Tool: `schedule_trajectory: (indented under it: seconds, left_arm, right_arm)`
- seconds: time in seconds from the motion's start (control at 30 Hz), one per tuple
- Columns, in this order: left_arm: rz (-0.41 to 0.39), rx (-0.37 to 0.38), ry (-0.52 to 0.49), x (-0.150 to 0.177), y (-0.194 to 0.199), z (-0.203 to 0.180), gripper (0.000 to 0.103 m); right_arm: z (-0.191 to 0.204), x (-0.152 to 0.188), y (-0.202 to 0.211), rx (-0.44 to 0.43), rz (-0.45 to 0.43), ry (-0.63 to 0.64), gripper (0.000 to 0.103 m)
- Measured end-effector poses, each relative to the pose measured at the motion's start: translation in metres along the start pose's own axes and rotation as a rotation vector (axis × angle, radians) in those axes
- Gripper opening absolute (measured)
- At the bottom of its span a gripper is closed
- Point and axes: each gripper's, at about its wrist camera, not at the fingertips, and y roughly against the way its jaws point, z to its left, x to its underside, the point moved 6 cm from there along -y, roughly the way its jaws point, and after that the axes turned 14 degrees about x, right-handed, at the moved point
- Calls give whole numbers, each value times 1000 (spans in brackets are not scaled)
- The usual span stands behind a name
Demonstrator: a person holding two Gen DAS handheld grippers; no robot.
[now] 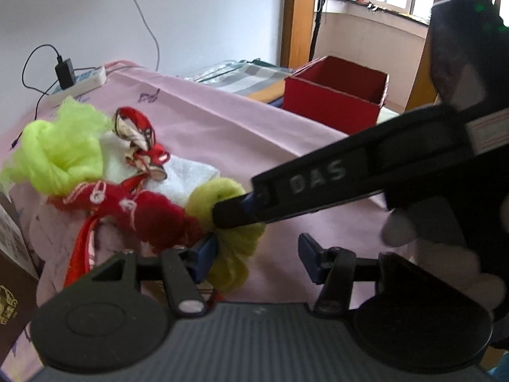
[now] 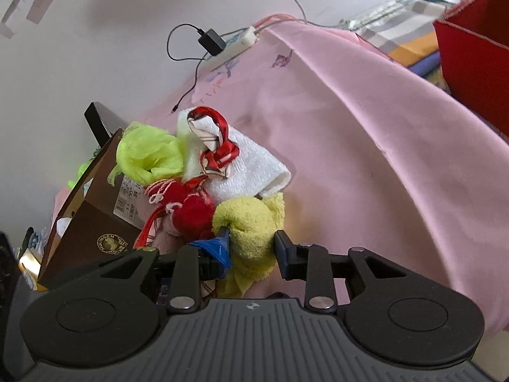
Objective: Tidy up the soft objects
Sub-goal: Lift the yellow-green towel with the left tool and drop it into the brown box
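A pile of soft things lies on the pink bedsheet (image 2: pixel 350 146): a neon green mesh cloth (image 2: pixel 146 156), a white towel (image 2: pixel 251 165), a red patterned scarf (image 2: pixel 219 149), a red knitted piece (image 2: pixel 191 213) and a yellow-green towel (image 2: pixel 251 232). My right gripper (image 2: pixel 251 245) has its fingers on both sides of the yellow-green towel and is closed on it. In the left wrist view the right gripper (image 1: pixel 229 213) reaches in from the right onto that towel (image 1: pixel 235 254). My left gripper (image 1: pixel 257 258) is open, its left finger beside the towel and the red knitted piece (image 1: pixel 159 216).
A red open box (image 1: pixel 337 98) stands at the far edge of the bed. A brown cardboard box (image 2: pixel 92 210) sits left of the pile. A white power strip (image 2: pixel 235 44) with a black charger lies by the wall. Folded checked bedding (image 1: pixel 241 76) lies behind.
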Motion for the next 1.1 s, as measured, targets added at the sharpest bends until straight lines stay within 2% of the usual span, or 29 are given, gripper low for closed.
schedule_trajectory:
  seconds: [0.1, 0.23, 0.43, 0.57, 0.7, 0.87, 1.1]
  left_arm:
    - [-6, 9, -2, 0, -2, 1, 57]
    - [-17, 20, -26, -5, -5, -5, 47]
    - [-61, 49, -42, -14, 4, -20, 46]
    - [-105, 36, -77, -20, 18, -32, 46]
    - [-170, 9, -84, -26, 44, -34, 49]
    - [-255, -66, -76, -28, 87, -22, 49]
    - [-337, -177, -3, -21, 138, 17, 50]
  right_arm:
    - [-1, -1, 4, 4, -24, 9, 8]
    - [-6, -3, 13, 14, -56, -4, 7]
    - [-11, -4, 34, 16, -108, -24, 7]
    - [-8, -6, 51, -7, -154, -36, 7]
    - [13, -12, 67, -44, -213, 16, 7]
    - [52, -20, 77, -122, -255, 80, 7]
    - [117, -25, 69, -226, -248, 188, 8]
